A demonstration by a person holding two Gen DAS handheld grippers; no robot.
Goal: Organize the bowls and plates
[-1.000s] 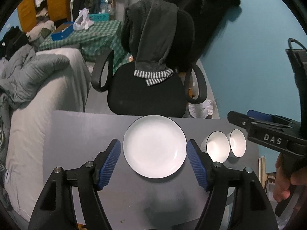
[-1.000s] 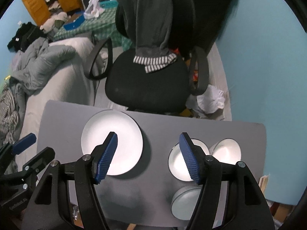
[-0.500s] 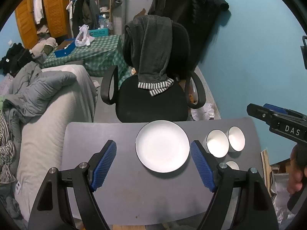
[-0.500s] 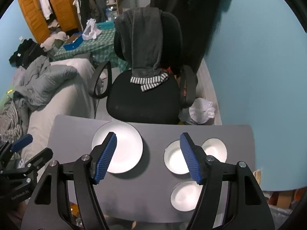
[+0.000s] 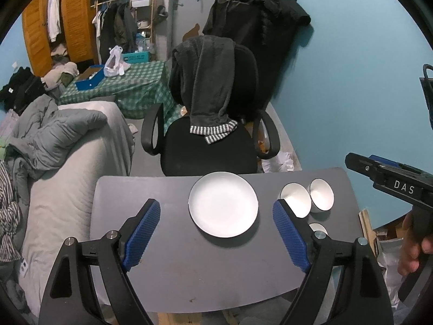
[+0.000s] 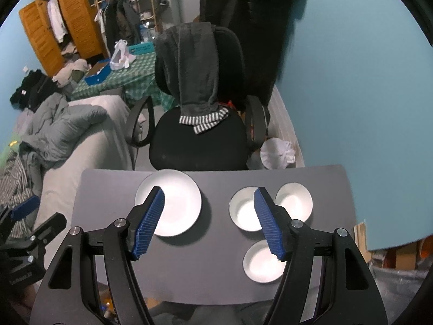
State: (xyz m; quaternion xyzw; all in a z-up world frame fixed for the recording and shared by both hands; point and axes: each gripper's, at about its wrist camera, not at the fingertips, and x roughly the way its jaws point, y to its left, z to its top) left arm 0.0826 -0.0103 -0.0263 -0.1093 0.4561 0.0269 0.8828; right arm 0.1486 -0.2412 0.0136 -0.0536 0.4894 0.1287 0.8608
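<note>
A white plate (image 5: 223,204) (image 6: 173,203) lies on the grey table (image 5: 189,270) (image 6: 216,270) near its far edge. Right of it stand three white bowls: two side by side (image 6: 243,208) (image 6: 296,201) and one nearer (image 6: 259,265). In the left wrist view the pair of bowls (image 5: 296,197) (image 5: 322,193) shows, the third mostly hidden behind a finger. My left gripper (image 5: 215,205) hovers high above the plate, its jaws opening and holding nothing. My right gripper (image 6: 209,192) hangs open and empty above the gap between plate and bowls.
A black office chair (image 5: 208,151) draped with a dark garment stands just beyond the table. A grey-covered bed (image 5: 67,189) runs along the left. A blue wall (image 5: 351,94) is on the right. A hand (image 5: 414,249) holds the right gripper's handle.
Both grippers have risen and pulled back from the table, so the whole tabletop now shows. The left jaws have spread wider. The plate and bowls have not moved.
</note>
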